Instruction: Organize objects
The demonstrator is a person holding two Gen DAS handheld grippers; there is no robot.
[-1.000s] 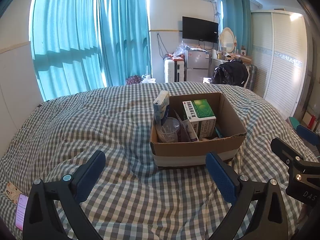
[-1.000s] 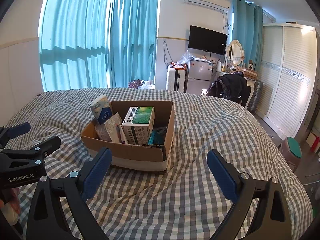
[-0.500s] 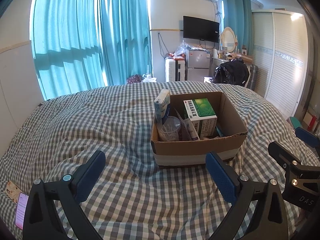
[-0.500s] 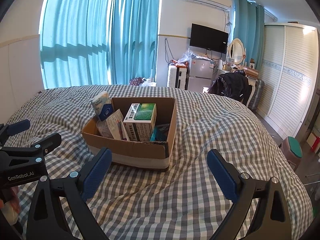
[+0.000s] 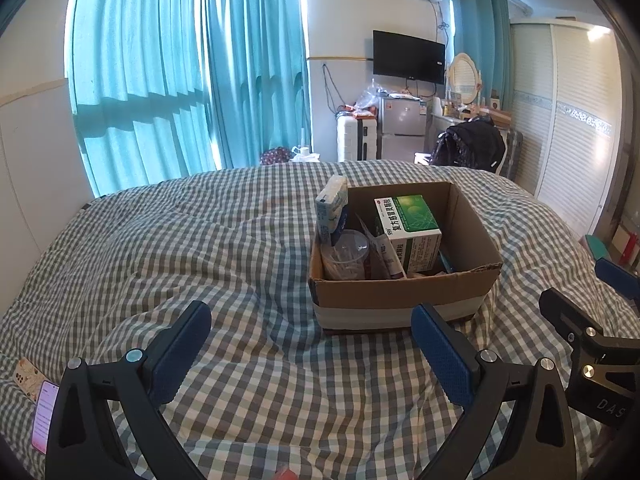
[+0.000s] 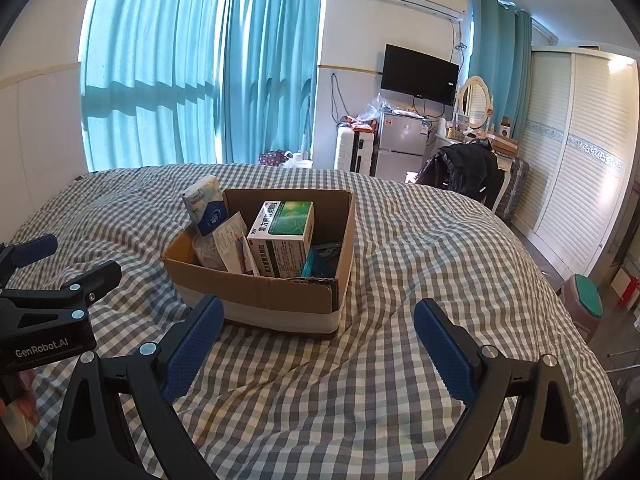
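A brown cardboard box (image 5: pixel 400 300) (image 6: pixel 256 292) sits on the checked bed. In it stand a green and white medicine box (image 5: pixel 410 228) (image 6: pixel 286 236), a blue and white tissue pack (image 5: pixel 331 208) (image 6: pixel 204 206), a clear plastic cup (image 5: pixel 346 254) and some paper packets (image 6: pixel 234 246). My left gripper (image 5: pixel 310 346) is open and empty, a little short of the box's near wall. My right gripper (image 6: pixel 316 338) is open and empty, in front of the box's near right corner. Each gripper also shows at the edge of the other's view.
The grey and white checked quilt (image 5: pixel 180 248) is rumpled around the box. A phone (image 5: pixel 44 416) lies at the bed's near left edge. Beyond the bed are teal curtains (image 5: pixel 168 80), a small fridge (image 6: pixel 400 148), a chair with a black jacket (image 6: pixel 464 168) and a wardrobe (image 6: pixel 580 152).
Both grippers have crept slightly closer to the box; both stay open and empty. The things in the box have not moved.
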